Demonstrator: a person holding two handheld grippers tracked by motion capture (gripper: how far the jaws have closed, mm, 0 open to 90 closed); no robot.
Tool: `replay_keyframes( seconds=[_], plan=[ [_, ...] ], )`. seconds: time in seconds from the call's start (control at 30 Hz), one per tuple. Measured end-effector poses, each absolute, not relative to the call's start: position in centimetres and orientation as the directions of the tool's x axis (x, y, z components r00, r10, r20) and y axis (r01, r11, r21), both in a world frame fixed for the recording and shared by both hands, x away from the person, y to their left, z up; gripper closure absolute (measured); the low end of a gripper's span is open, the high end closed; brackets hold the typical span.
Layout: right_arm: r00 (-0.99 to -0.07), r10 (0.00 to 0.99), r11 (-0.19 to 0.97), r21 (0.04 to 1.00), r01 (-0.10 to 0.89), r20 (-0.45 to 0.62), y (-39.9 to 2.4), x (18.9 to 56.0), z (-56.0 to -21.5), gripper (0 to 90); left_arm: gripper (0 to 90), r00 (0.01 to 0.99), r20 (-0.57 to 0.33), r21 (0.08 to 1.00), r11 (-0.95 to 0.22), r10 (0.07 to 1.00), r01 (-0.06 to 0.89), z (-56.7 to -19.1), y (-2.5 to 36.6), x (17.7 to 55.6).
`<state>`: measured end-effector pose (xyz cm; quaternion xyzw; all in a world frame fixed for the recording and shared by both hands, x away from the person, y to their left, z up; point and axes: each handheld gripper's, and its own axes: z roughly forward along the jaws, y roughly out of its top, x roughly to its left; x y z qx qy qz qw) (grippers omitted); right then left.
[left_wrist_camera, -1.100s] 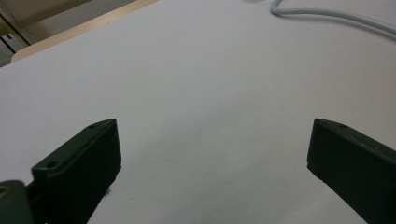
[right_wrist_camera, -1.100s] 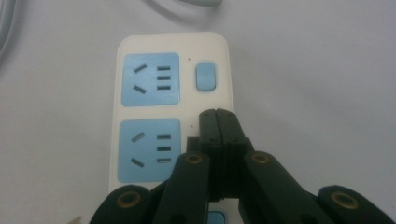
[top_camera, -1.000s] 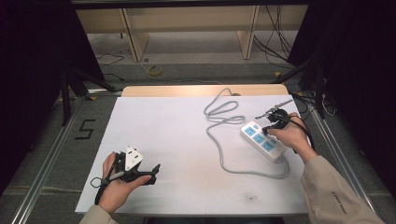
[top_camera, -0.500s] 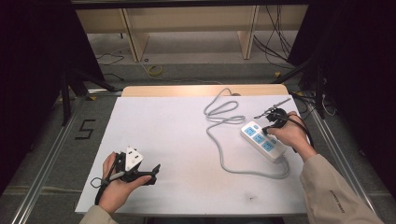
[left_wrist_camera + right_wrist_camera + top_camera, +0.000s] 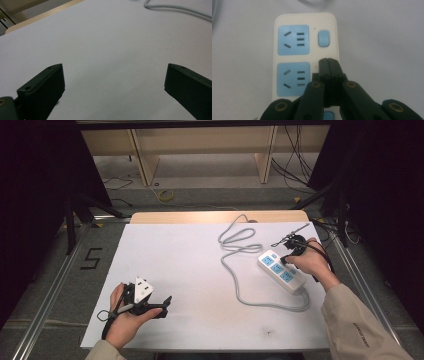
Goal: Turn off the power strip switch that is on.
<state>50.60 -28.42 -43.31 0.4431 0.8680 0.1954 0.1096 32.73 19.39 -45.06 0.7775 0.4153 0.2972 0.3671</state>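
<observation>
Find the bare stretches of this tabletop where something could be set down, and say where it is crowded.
Free: the wide white middle between the left gripper and the grey cord, the far-left corner, and the near edge of the table. Crowded: the right side, where the power strip, its looped cord and the shut right gripper sit together.

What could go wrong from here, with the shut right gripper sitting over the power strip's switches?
The right gripper, jaws shut, covers the middle switch of the power strip; a slightly off push could miss the switch and land on the socket face. The strip lies loose on the table and could skid. The left gripper is open, far from the strip, not steadying it.
</observation>
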Motion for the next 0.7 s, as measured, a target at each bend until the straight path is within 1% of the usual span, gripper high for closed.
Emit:
replay_keyframes(
  seconds=[0.3,0.7],
  plan=[
    [-0.586,0.81,0.551,0.382,0.742,-0.031,-27.77,51.02,-43.12,90.0,2.6,0.478,0.157,0.819,-0.385,0.864,0.426,-45.07,19.42,32.73],
    [-0.583,0.812,0.55,0.375,0.746,-0.029,-27.78,51.13,-43.09,90.0,2.6,0.481,0.161,0.818,-0.39,0.862,0.424,-45.04,19.35,32.72]
  ],
)
